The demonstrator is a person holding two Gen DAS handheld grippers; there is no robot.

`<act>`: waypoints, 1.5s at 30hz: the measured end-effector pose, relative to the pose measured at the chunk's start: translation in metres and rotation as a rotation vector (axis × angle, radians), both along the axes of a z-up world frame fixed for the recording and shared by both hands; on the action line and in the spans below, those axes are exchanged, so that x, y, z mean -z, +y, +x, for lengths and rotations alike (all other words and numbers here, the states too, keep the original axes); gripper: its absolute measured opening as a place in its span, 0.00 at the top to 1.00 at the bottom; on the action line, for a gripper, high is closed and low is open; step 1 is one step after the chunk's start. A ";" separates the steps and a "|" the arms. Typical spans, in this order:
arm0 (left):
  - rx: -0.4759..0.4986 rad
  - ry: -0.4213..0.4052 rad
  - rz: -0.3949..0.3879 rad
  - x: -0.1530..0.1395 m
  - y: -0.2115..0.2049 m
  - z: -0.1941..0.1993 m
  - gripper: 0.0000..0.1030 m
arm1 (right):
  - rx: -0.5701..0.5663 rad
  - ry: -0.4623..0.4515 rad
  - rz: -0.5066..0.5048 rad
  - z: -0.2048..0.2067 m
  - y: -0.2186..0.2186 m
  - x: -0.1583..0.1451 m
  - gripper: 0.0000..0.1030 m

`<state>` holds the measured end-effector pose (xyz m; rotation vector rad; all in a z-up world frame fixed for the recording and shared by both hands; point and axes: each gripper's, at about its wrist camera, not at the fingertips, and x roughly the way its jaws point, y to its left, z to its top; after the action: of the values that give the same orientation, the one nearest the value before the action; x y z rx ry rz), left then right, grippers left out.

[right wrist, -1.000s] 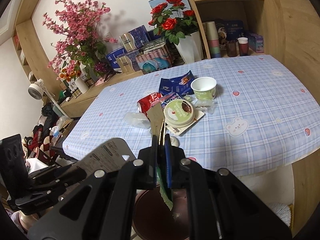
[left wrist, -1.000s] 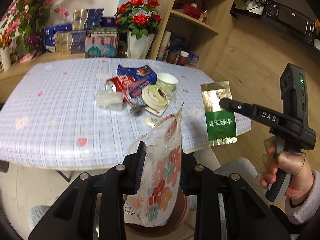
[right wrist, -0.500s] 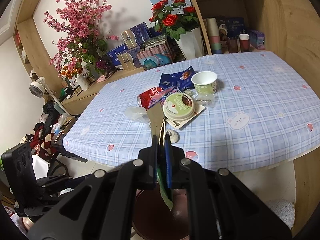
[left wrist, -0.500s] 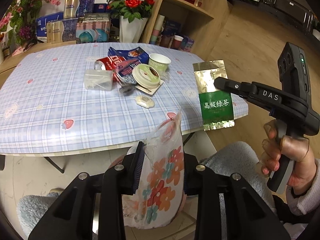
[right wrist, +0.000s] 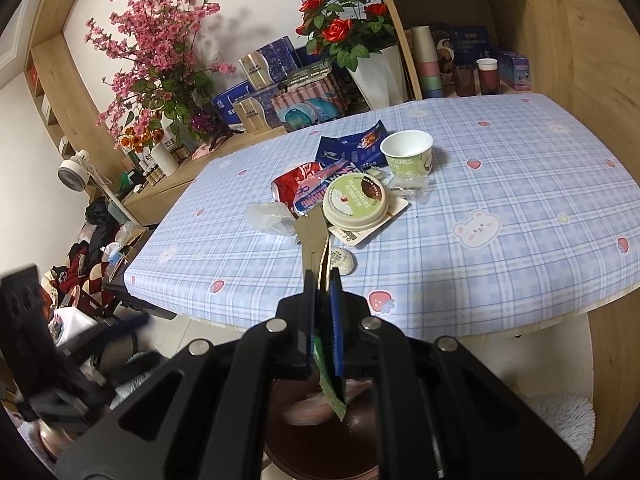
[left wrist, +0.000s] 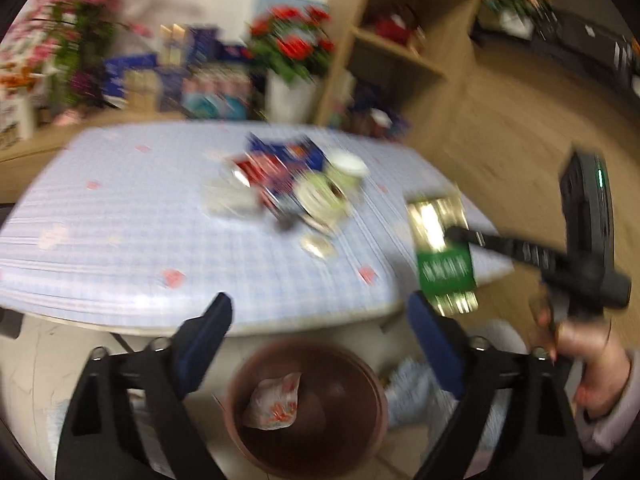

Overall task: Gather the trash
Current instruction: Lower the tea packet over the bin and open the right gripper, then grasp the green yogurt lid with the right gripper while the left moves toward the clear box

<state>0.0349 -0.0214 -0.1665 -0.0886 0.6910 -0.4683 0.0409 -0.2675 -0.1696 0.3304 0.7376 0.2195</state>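
Observation:
My left gripper is open and empty above a brown bin on the floor. A floral plastic bag lies inside the bin. My right gripper is shut on a green and gold tea packet, held above the bin; the packet also shows in the left wrist view. On the table lie a red can, blue wrappers, a paper cup, a round lid, a clear plastic piece and a small sachet.
Boxes and flower vases line the table's far side. A wooden shelf stands behind on the right. A fan and clutter sit at the left on the floor. The left wrist view is motion-blurred.
My left gripper opened and let go of the floral bag, which dropped into the bin. The right gripper still holds the tea packet over the bin.

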 end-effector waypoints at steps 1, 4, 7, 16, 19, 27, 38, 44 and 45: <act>-0.037 -0.031 -0.001 -0.005 0.006 -0.001 0.10 | -0.002 0.000 -0.001 0.000 0.000 0.000 0.90; -0.129 -0.133 0.019 -0.017 0.021 -0.008 0.06 | -0.011 0.001 -0.005 -0.001 0.003 0.001 0.90; -0.181 -0.188 0.041 -0.024 0.033 -0.013 0.06 | -0.025 -0.002 0.000 -0.002 0.008 0.003 0.90; -0.288 -0.240 0.098 -0.009 0.060 -0.029 0.06 | -0.061 0.015 -0.034 -0.015 0.026 0.024 0.90; -0.299 -0.227 0.117 0.004 0.063 -0.030 0.06 | -0.066 0.044 -0.046 -0.018 0.031 0.036 0.90; -0.281 -0.173 0.162 0.033 0.060 -0.032 0.06 | -0.106 0.086 -0.078 -0.023 0.047 0.053 0.89; -0.262 -0.137 0.175 0.044 0.057 -0.028 0.06 | -0.073 0.104 -0.109 -0.024 0.048 0.059 0.54; -0.272 -0.119 0.183 0.045 0.057 -0.025 0.06 | 0.025 0.062 -0.114 -0.022 0.029 0.055 0.05; -0.270 -0.117 0.184 0.045 0.056 -0.024 0.06 | 0.031 0.061 -0.115 -0.021 0.026 0.055 0.05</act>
<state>0.0108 0.0349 -0.2114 0.0195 0.5936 -0.1485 0.0197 -0.2414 -0.2243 0.2398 0.8010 0.1372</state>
